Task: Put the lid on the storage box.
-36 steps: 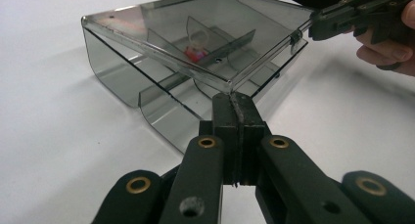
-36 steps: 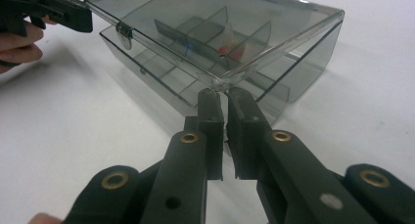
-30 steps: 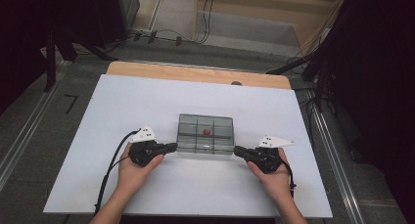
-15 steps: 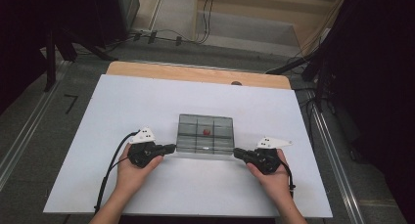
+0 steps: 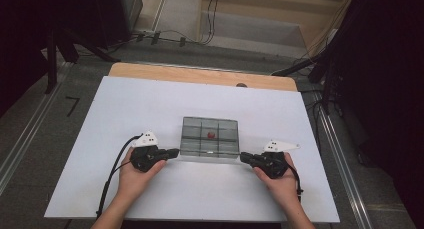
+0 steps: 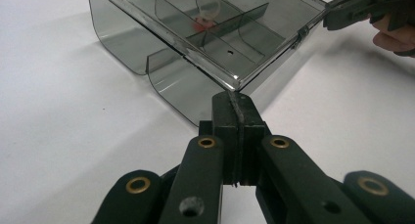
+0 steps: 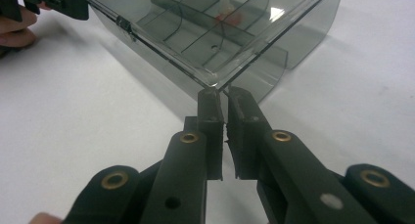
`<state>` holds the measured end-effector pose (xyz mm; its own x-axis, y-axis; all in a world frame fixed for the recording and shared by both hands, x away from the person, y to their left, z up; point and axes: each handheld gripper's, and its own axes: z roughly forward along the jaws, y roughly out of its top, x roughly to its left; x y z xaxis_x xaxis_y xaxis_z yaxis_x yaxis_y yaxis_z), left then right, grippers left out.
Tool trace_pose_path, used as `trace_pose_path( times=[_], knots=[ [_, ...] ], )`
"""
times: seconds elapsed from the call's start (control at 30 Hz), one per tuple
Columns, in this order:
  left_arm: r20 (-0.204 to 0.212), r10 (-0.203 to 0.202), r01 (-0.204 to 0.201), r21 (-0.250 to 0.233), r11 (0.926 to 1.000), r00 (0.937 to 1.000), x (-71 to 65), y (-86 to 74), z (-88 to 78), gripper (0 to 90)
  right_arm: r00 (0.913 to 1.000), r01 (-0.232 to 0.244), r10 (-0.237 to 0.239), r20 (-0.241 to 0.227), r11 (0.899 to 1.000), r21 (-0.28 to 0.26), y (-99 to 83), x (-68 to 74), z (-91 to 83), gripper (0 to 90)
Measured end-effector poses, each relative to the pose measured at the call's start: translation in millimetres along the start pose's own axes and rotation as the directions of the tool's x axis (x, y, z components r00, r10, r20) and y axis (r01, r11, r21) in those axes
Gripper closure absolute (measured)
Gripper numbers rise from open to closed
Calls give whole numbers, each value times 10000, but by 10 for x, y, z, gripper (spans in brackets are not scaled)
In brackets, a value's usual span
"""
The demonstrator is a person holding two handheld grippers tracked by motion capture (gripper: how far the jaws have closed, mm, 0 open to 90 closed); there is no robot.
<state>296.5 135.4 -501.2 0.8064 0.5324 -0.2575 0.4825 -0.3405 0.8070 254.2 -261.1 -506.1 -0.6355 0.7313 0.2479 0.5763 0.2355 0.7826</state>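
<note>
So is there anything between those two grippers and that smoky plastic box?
Nothing visible. The left gripper is shut on the near left corner of the lid of the divided box. The right gripper is closed at the near right corner, its tips at the lid's edge. The white table around them is bare.

Left gripper fingers closed; right gripper fingers nearly closed, both level.

The smoky transparent plastic divided box blocks the centre betw. both hands (white table around is free).
</note>
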Motion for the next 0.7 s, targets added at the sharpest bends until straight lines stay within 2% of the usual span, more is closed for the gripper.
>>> trace_pose_path(
  times=[0.23,0.3,0.37,0.43,0.5,0.7],
  knots=[
    [117,-57,62,-348,9994,9999,-28,15,-99,881,9999,-9,14,112,9992,-388,16,-6,-80,823],
    [91,10,-6,-476,9989,10000,-40,17,-133,836,9998,45,-37,175,9988,-485,13,1,-105,823],
    [-111,106,-113,-674,9977,9999,-57,21,-171,774,9998,73,-61,181,9979,-650,12,5,-129,809],
    [-191,77,-95,-960,9953,9998,-72,24,-222,670,9996,108,-88,263,9969,-774,12,6,-158,784],
    [-108,45,-58,-1225,9924,9999,-81,24,-272,603,9995,138,-114,297,9965,-820,11,13,-178,742],
    [-136,208,-227,-1679,9855,9997,-104,-3,-398,464,9988,256,-207,445,9933,-1127,-2,34,-247,510]
  ],
)
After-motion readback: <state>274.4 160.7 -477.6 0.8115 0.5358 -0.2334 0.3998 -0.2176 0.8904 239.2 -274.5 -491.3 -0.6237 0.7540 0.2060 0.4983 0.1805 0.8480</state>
